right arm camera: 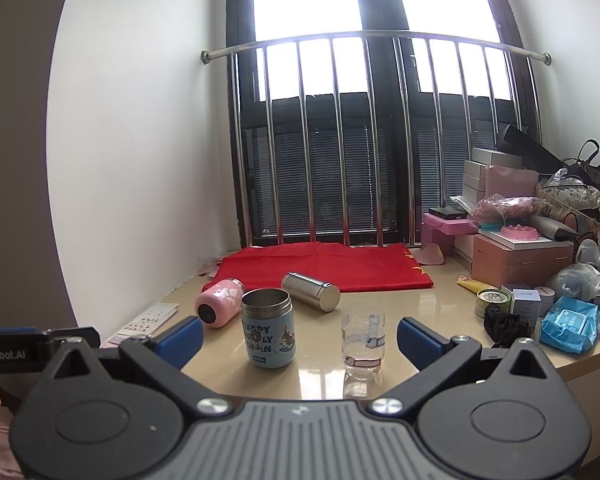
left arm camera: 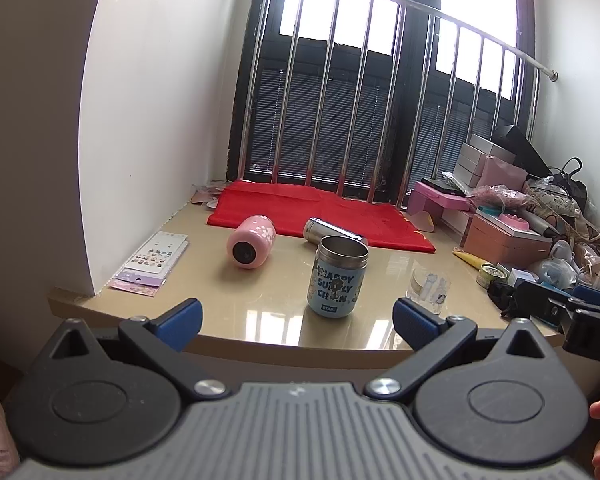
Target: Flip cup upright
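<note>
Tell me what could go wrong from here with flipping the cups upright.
The pink cup and steel cup lie on their sides on the glossy table; a nudge from a finger could roll either away. The upright blue cup and clear glass stand nearest the open grippers, so reaching past might topple them.

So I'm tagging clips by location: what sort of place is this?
Probably a home, at a tiled bay-window ledge. A barred window stands behind it, household boxes and bags are piled at the right, and cups such as the blue cup sit on the ledge.
</note>
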`<state>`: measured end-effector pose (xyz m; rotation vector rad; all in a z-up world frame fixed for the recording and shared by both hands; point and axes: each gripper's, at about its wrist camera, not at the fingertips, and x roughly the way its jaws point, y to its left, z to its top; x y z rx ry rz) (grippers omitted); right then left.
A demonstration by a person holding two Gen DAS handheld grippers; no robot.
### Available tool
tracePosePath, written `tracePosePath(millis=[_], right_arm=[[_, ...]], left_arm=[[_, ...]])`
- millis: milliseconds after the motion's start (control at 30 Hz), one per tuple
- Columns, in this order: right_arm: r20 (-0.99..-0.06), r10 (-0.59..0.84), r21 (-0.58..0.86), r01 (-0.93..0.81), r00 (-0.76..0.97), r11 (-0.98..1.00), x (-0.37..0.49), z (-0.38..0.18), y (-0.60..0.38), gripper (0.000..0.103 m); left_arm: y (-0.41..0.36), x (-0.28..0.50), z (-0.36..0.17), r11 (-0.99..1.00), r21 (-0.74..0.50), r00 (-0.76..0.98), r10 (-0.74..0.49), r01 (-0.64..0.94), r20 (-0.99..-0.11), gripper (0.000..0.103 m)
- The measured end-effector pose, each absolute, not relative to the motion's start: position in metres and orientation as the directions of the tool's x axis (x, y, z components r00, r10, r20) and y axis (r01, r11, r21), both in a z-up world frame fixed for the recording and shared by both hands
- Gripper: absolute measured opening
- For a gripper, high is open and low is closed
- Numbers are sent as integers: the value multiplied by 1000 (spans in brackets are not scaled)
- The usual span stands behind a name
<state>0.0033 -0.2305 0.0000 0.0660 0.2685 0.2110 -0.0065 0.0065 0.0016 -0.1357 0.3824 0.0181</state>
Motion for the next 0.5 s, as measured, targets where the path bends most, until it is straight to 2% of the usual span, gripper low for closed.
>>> tracePosePath(millis=[500], right_arm=[[-254,219,92,-202,942,975,2,-2,-230,103]], left_arm=[[7,-6,2,991,-129,928,-11,-40,-372,103]])
